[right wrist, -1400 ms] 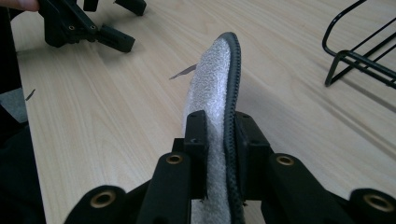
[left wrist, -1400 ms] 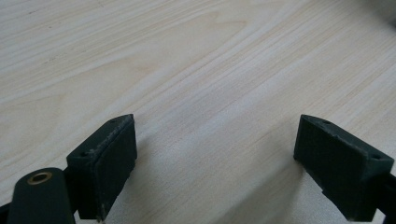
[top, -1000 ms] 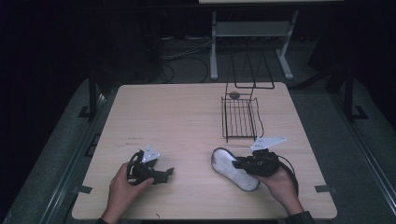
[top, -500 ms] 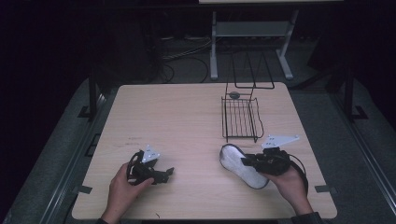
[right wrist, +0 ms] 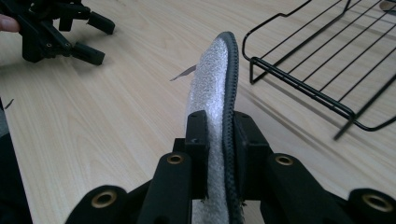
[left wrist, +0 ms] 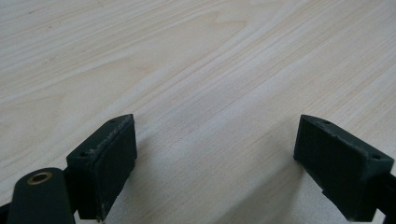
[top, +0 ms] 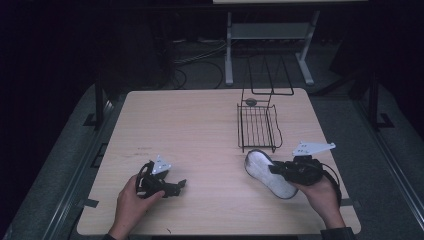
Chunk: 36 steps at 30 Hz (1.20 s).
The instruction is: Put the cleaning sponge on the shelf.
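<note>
In the high view, the left gripper (top: 172, 186) is being held low over the near left part of the counter (top: 200, 125) by the person's left hand (top: 131, 204). Its jaws are being shown spread wide in the left gripper view, with bare pale wood grain lying between them. Farther right, a flat grey insole (top: 267, 172) with a dark rim is being pinched by the right gripper (top: 276, 170), held in the right hand (top: 322, 195). The insole (right wrist: 215, 93) is being seen edge-on in the right gripper view, standing on its side between the two jaws pressed against its faces; this tilt is not being made plain from above. A black wire rack (top: 257, 127) is being shown just beyond the insole's tip, near the counter's far right, and its wire rim (right wrist: 299, 79) is being seen close beside the insole in the right gripper view. A small dark round object (top: 251, 101) is lying by the rack's far end. The room around the counter is being left dark, with cables on the floor and a pale metal stand (top: 270, 35) behind.
</note>
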Available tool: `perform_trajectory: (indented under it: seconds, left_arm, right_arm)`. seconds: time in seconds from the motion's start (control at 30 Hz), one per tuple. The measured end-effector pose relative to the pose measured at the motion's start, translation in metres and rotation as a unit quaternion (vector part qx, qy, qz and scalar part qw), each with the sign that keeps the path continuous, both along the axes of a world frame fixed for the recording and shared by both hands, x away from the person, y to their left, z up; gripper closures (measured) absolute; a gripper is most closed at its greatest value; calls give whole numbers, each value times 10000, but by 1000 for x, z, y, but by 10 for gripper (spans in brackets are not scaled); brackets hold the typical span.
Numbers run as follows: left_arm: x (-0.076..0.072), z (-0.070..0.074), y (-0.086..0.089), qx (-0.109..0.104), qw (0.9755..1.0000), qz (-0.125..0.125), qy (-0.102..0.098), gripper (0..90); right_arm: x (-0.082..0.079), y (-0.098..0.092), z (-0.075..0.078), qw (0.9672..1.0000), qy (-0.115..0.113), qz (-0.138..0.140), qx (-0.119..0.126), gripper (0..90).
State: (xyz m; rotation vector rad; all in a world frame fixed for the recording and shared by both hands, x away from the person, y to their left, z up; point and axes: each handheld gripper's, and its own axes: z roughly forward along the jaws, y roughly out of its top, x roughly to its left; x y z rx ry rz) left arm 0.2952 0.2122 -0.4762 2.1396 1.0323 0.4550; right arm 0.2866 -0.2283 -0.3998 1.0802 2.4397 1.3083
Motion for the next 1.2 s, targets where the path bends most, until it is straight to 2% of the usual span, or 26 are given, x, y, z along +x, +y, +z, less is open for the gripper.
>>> perform_trajectory:
  seconds: [0.3, 0.53, 0.9, 1.2]
  left_arm:
    - [0, 0, 0, -7, 10000, 5, 1, 124]
    - [0, 0, 0, -6, 10000, 3, -1, 123]
    - [0, 0, 0, -8, 10000, 7, -1, 123]
    - [0, 0, 0, -10, 10000, 8, -1, 123]
  right_arm:
    - [1, -15, 5, 9999, -66, -153, -9, 780]
    - [9, -26, 9, 9995, -120, -289, -13, 780]
    - [23, -38, 17, 9986, -228, -482, 2, 780]
    - [41, -45, 25, 9975, -347, -613, 36, 780]
